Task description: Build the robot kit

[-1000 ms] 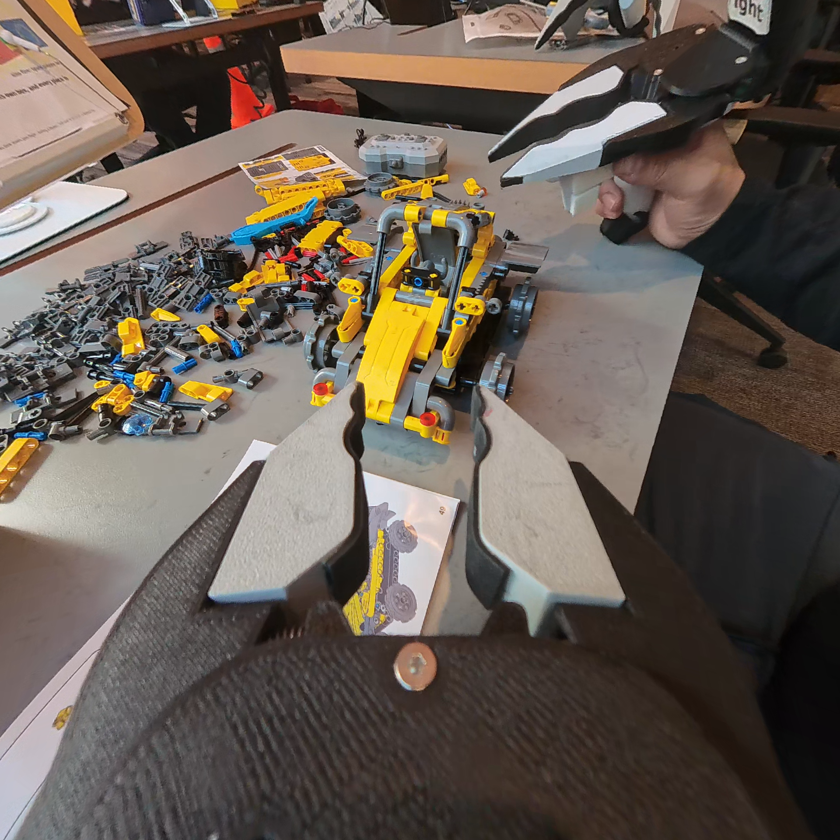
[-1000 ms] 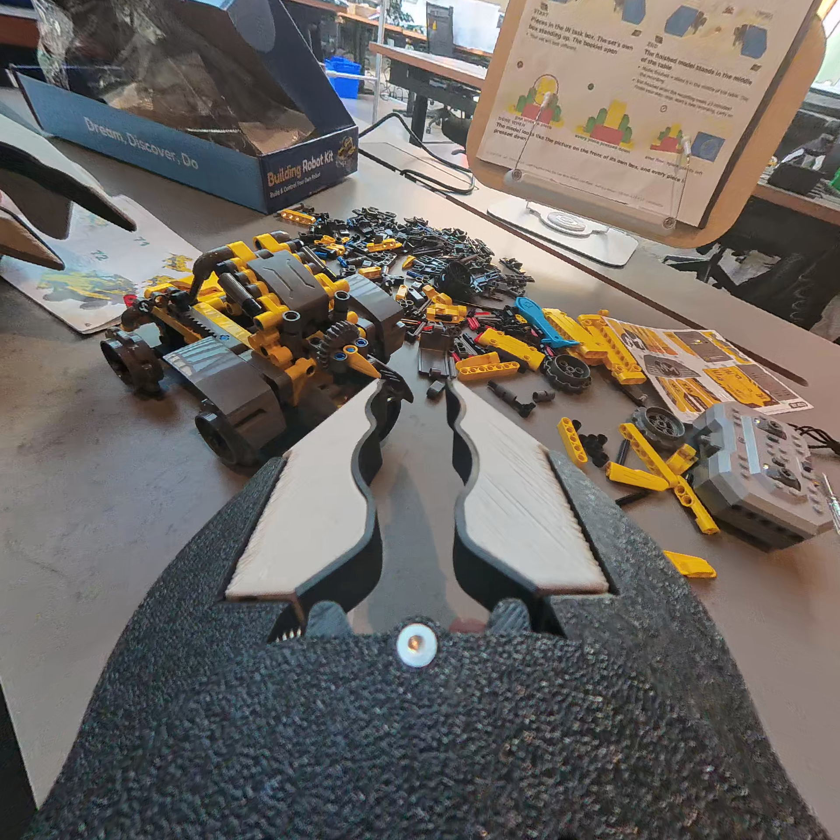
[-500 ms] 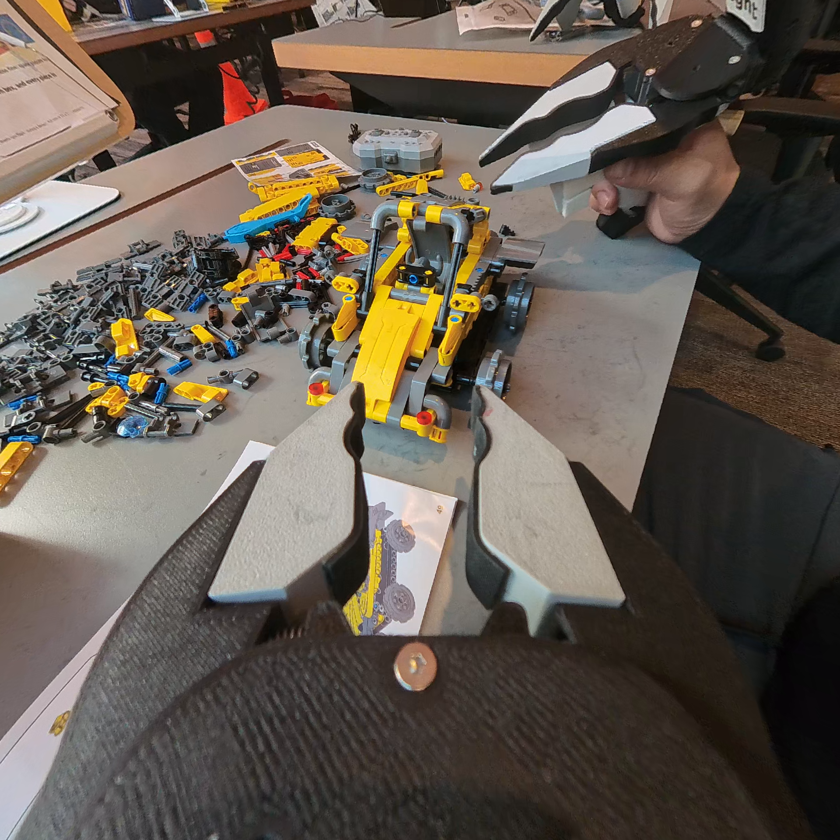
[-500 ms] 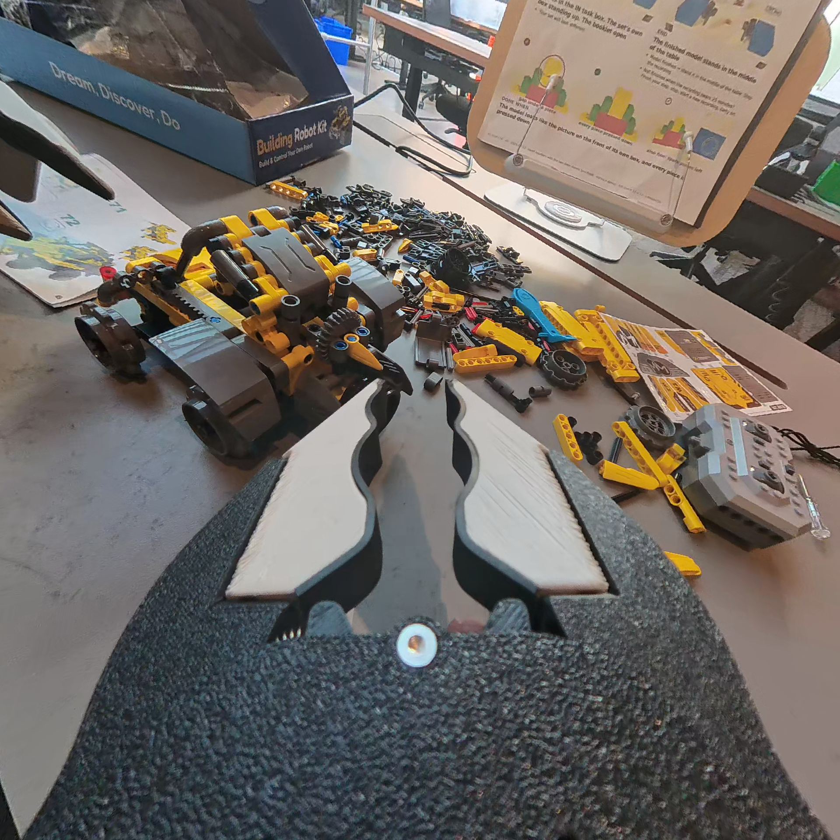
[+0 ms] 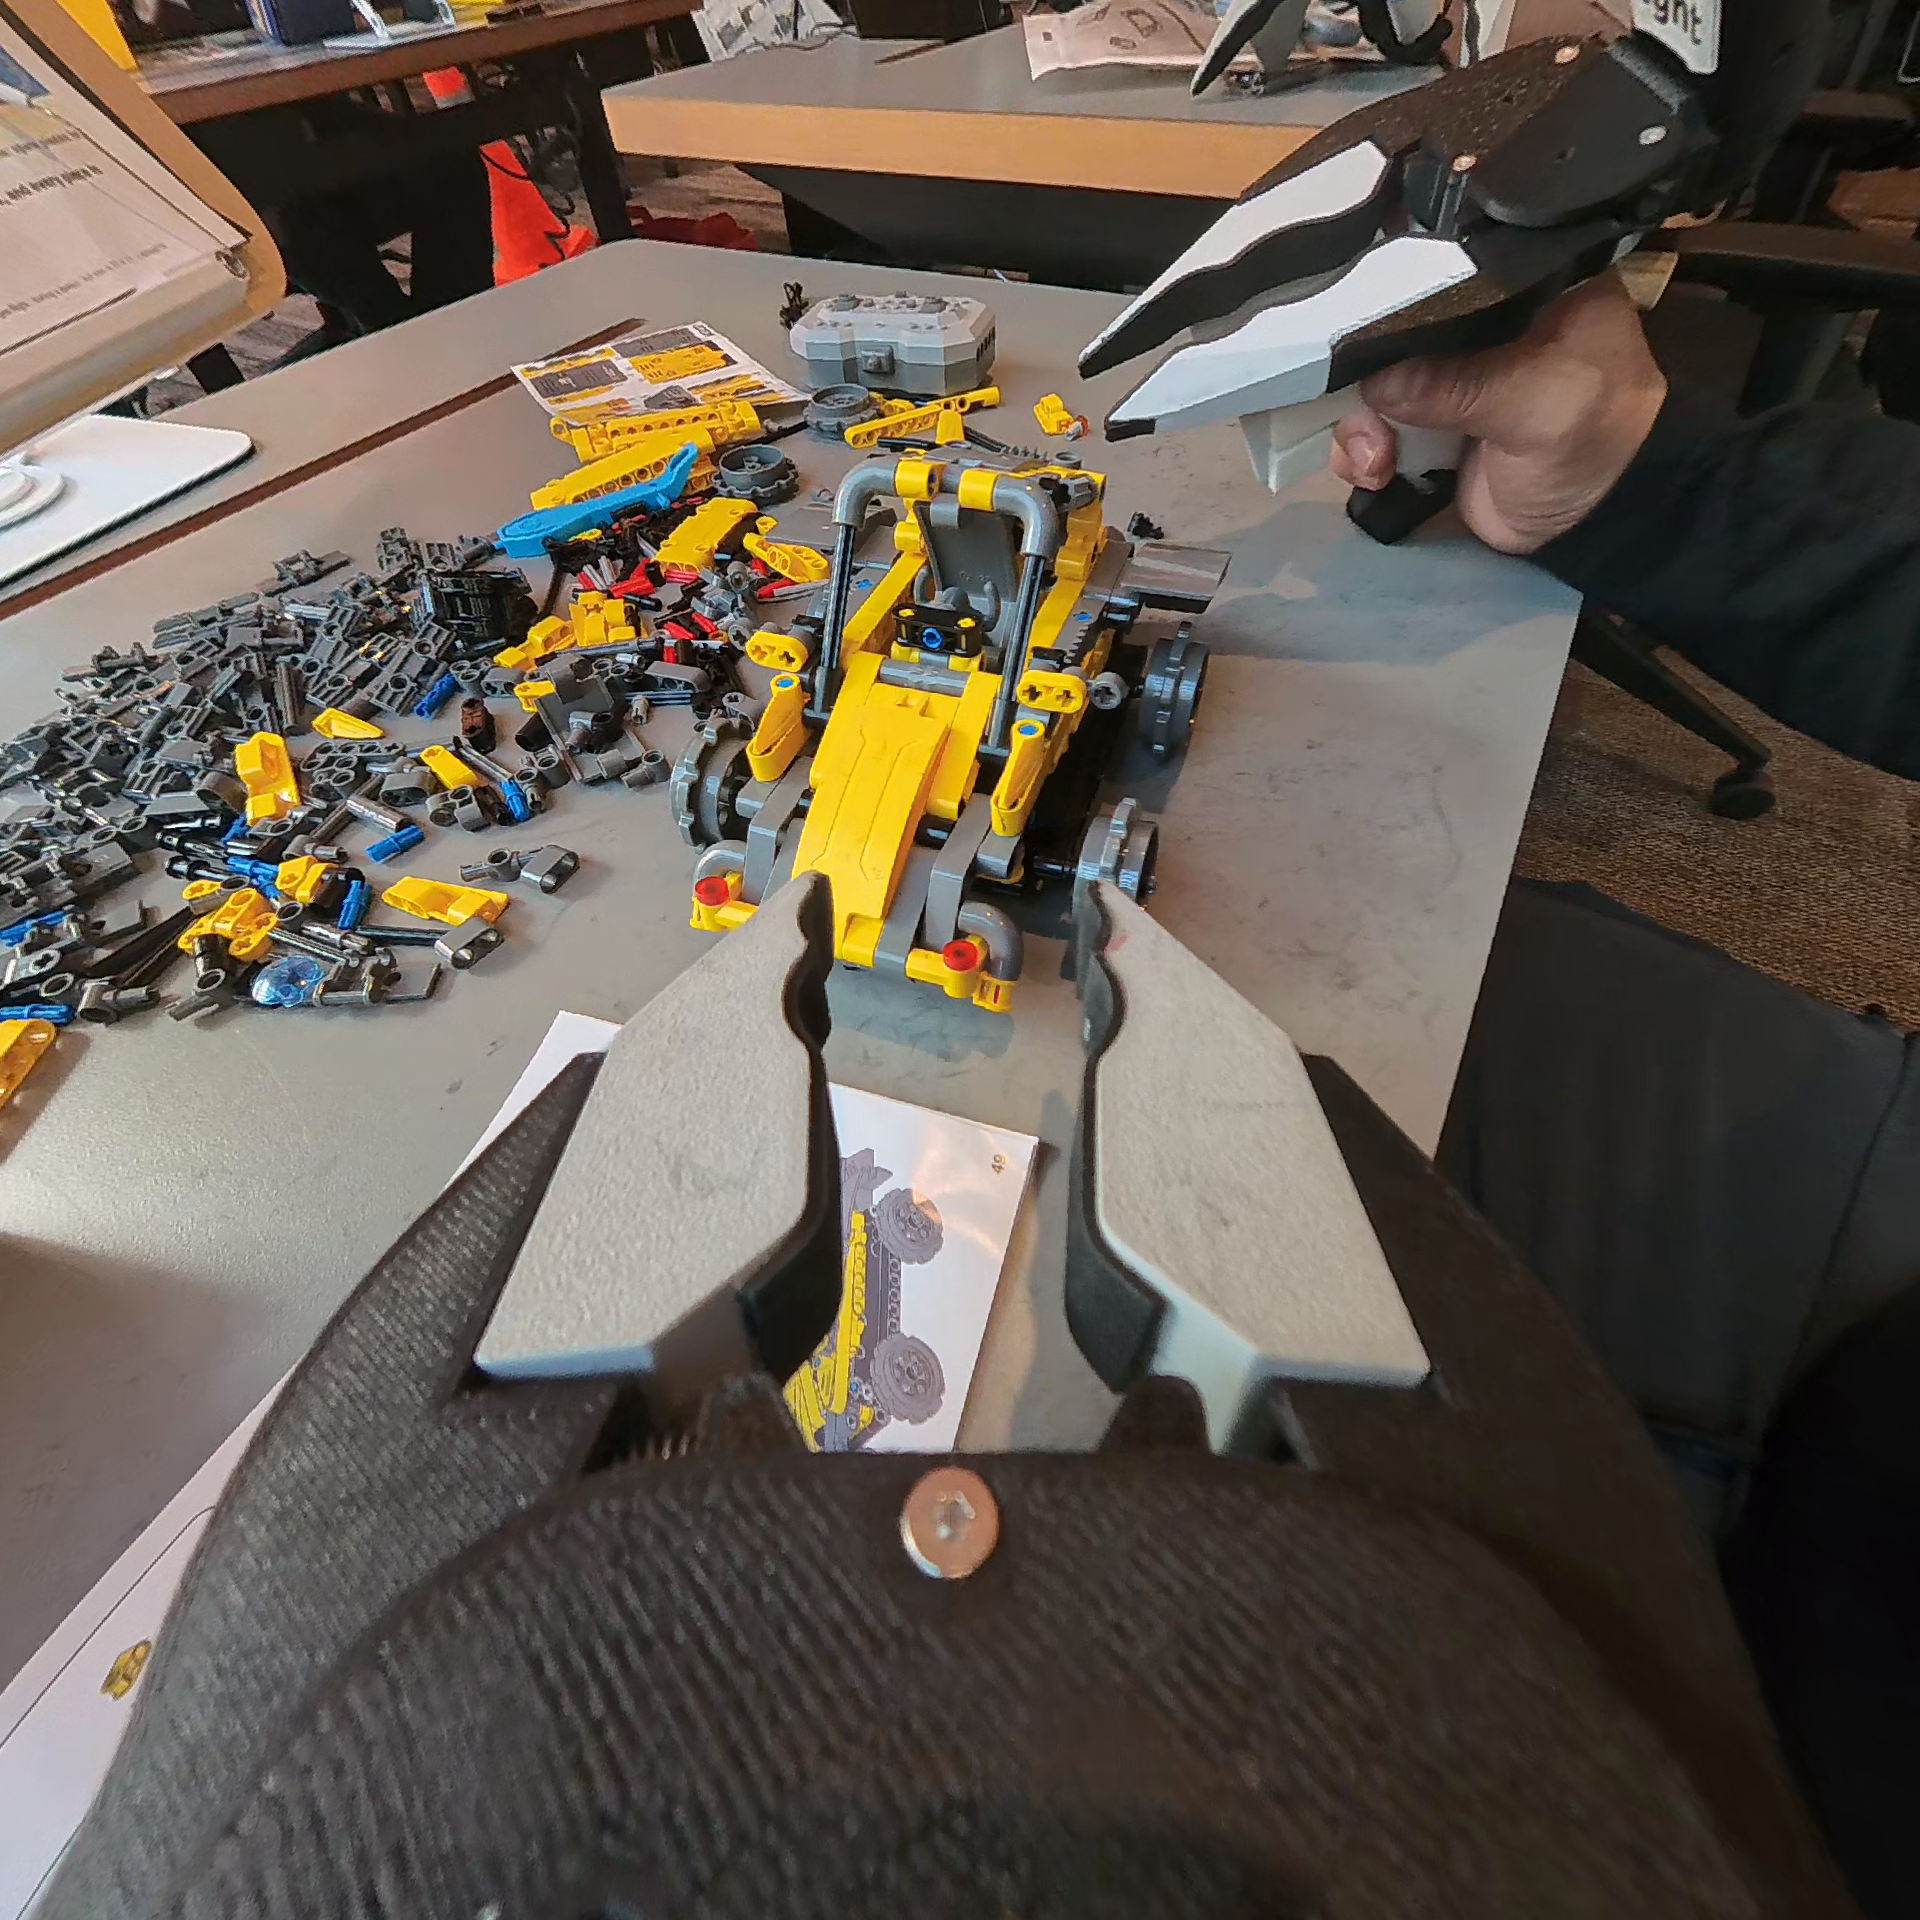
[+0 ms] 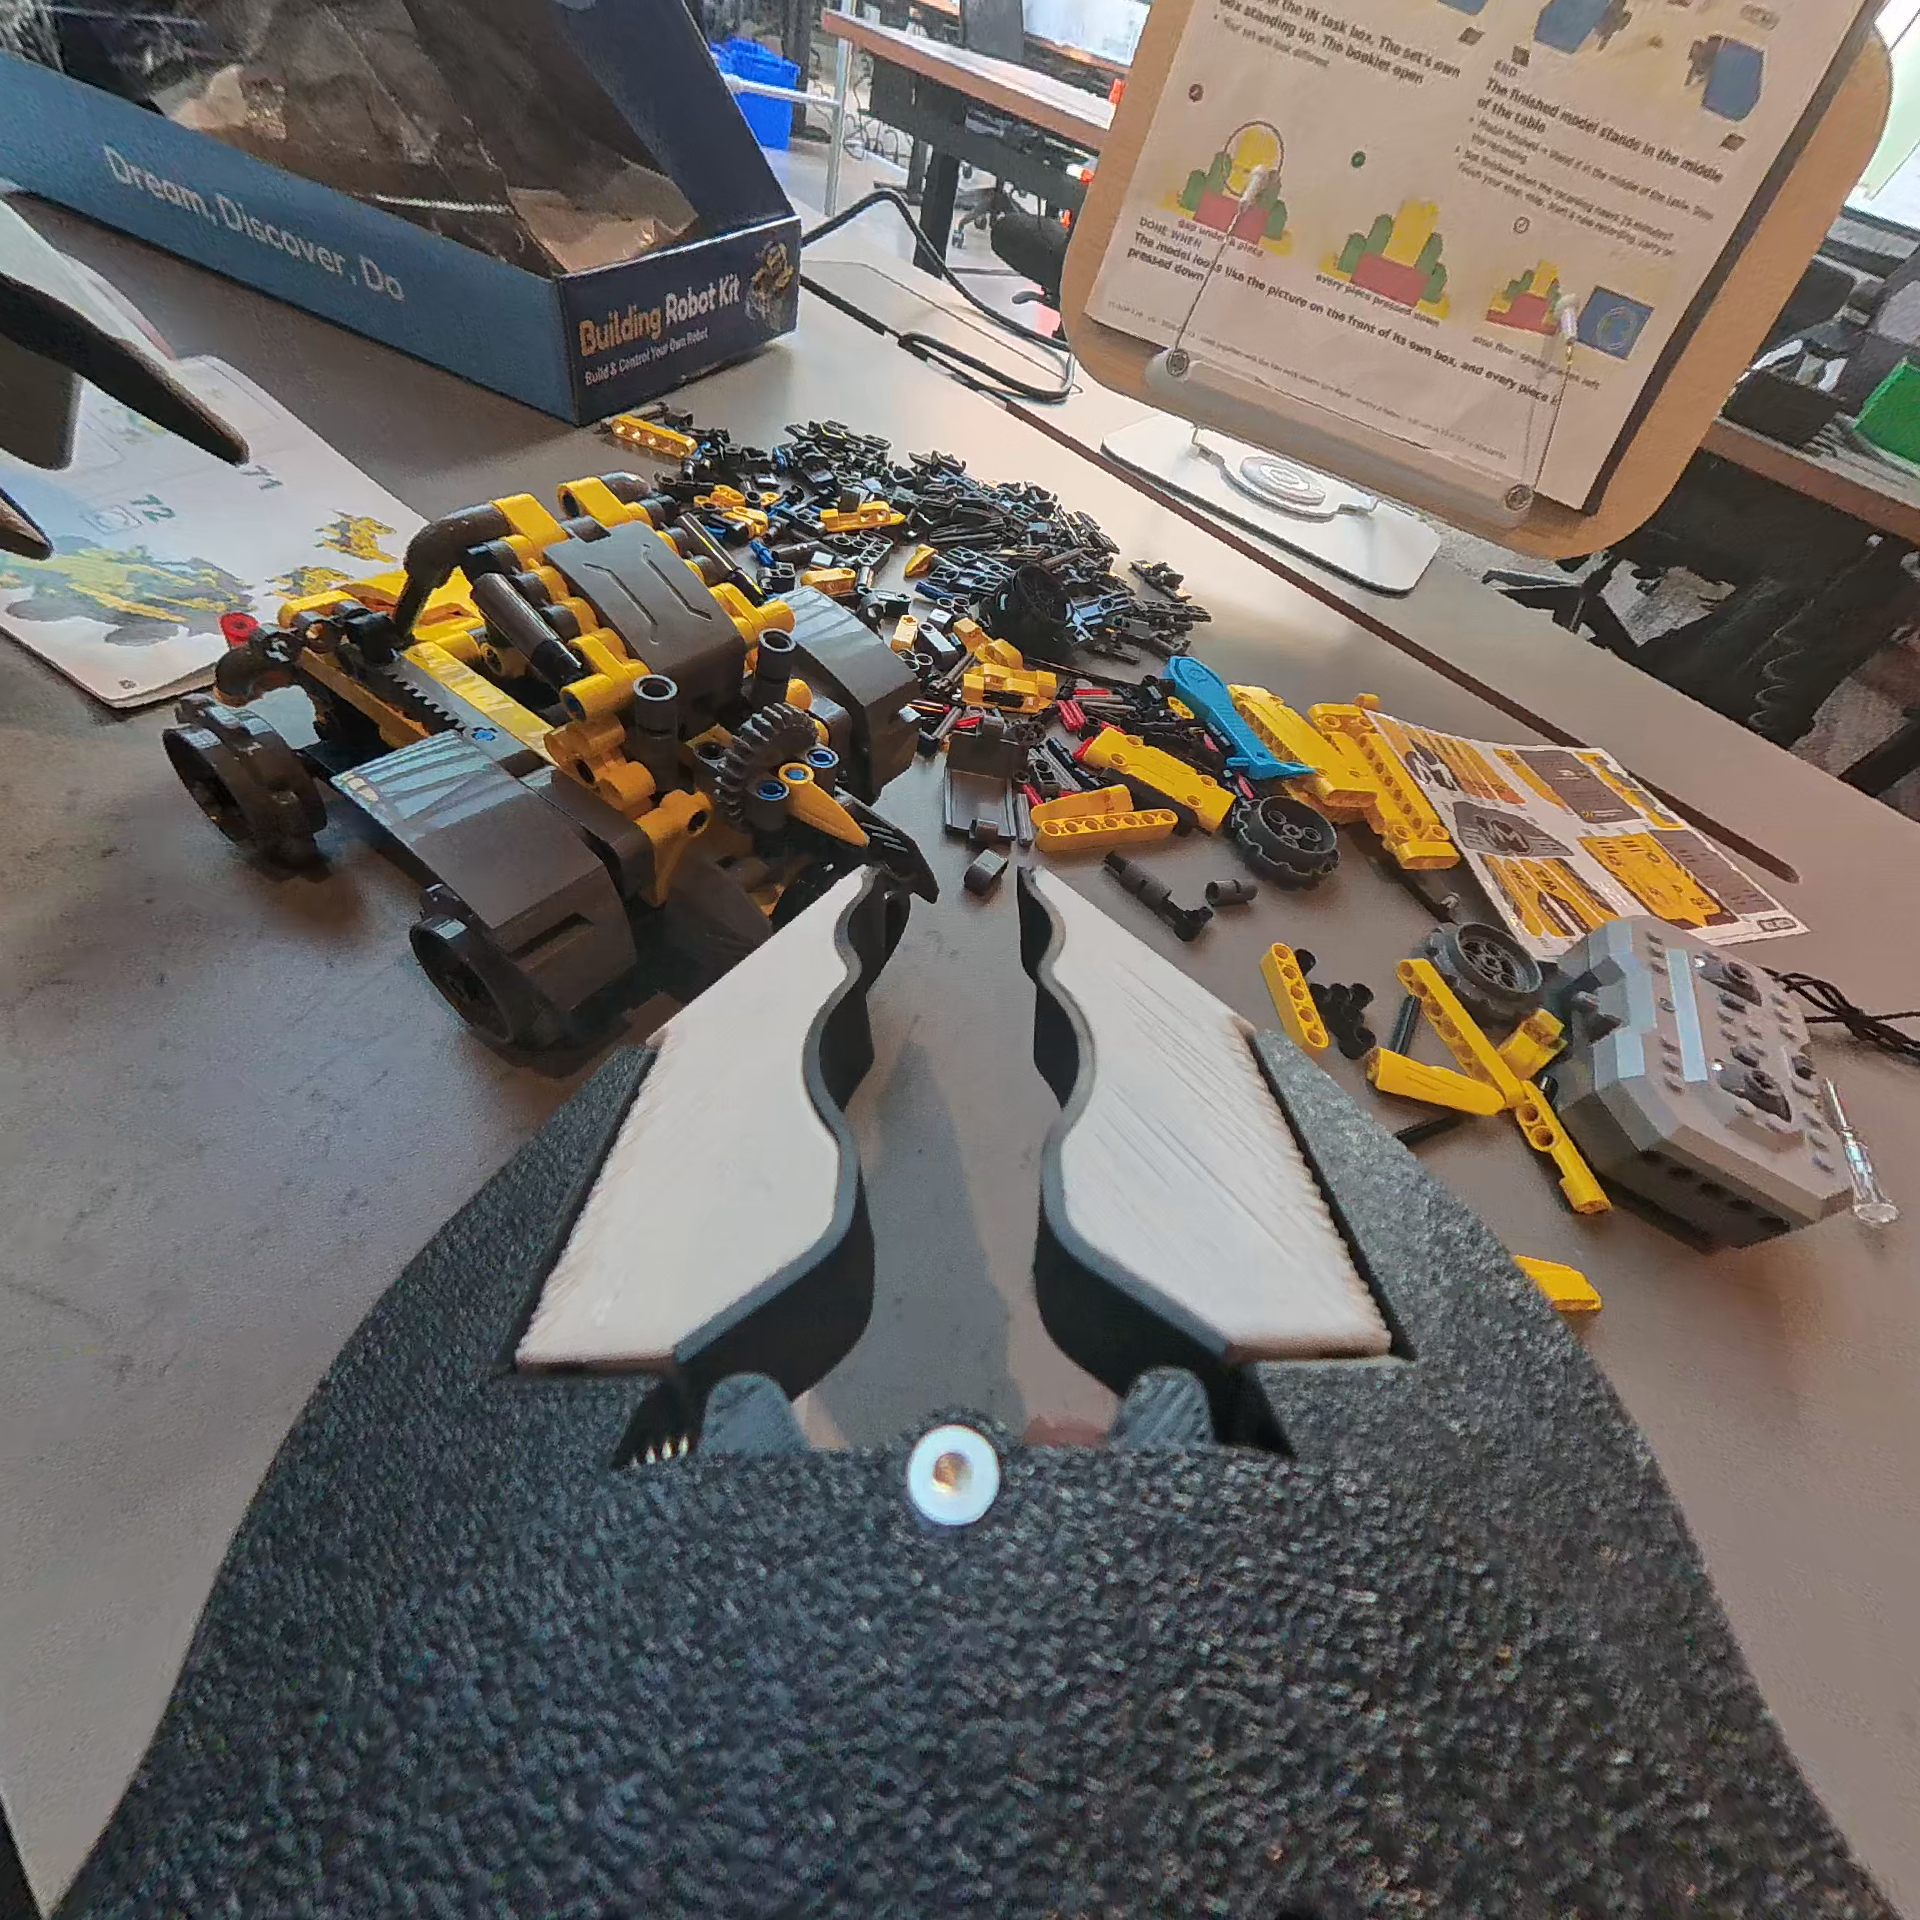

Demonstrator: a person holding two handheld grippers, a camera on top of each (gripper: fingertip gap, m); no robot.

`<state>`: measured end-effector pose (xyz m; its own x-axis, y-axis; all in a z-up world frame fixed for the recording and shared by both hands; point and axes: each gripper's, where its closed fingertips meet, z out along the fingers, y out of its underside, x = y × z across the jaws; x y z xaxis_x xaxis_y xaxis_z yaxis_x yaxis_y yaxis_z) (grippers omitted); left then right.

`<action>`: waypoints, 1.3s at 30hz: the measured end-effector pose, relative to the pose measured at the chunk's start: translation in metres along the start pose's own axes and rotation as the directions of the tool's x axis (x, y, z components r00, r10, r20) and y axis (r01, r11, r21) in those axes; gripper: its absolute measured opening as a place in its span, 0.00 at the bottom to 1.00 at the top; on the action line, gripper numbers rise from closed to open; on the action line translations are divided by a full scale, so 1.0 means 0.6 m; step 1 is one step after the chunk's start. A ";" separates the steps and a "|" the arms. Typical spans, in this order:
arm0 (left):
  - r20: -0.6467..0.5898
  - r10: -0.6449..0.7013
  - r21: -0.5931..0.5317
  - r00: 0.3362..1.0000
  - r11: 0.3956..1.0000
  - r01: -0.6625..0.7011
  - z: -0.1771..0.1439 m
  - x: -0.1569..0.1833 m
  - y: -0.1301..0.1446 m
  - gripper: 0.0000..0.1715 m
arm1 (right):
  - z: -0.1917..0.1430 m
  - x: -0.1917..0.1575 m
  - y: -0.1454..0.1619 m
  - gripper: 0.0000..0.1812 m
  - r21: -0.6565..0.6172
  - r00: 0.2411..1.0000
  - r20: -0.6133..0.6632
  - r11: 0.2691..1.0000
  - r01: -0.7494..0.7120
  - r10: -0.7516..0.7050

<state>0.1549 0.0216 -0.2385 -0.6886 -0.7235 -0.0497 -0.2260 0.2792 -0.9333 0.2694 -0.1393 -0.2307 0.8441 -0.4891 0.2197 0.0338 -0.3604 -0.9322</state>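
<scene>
Risk as I see it: my left gripper [image 5: 951, 935], jaws apart and empty, hangs just before the yellow model car [image 5: 925, 717] nose and could knock it along the bench [image 5: 1351, 727]. My right gripper [image 6: 940, 894], jaws slightly parted and empty, hovers just behind the car's rear, angled down, loose parts [image 6: 935, 561] beside the car.

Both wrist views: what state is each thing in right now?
Left gripper: open, empty, in front of the car's nose.
Right gripper: open, empty, behind the car.
Yellow brick car: partly built, upright, wheel hubs bare.
Blue kit box: open.
Instruction booklet: open, flat.
Loose bricks: scattered.
</scene>
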 end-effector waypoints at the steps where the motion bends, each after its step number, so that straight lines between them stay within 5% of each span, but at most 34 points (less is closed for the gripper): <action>1: 0.000 0.001 0.002 1.000 1.000 -0.001 0.000 0.000 0.000 0.26 | 0.000 0.001 0.000 0.12 0.002 1.000 -0.001 1.000 -0.002 0.002; 12: 0.037 0.030 -0.007 0.999 1.000 -0.030 0.001 -0.002 0.001 0.26 | -0.005 -0.006 -0.007 0.14 0.032 1.000 0.027 0.999 -0.003 0.002; 18: 0.170 0.022 0.020 0.985 0.999 -0.026 -0.004 -0.025 -0.006 0.30 | -0.008 -0.043 -0.019 0.17 0.070 0.992 0.120 0.997 0.041 -0.049; 29: 0.379 -0.154 0.069 0.912 0.988 0.139 -0.019 -0.085 -0.027 0.37 | -0.013 0.061 0.012 0.08 -0.054 0.964 -0.263 0.998 0.026 -0.039; 39: 0.453 -0.265 0.096 0.851 0.964 0.249 -0.001 -0.203 -0.066 0.40 | -0.021 0.074 0.010 0.07 -0.011 0.963 -0.266 0.999 -0.042 0.038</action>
<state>0.2474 0.0988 -0.1954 -0.2141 -0.9758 0.0437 -0.3226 0.0284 -0.9461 0.3000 -0.1733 -0.2230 0.6720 -0.6962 0.2526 -0.0077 -0.3476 -0.9376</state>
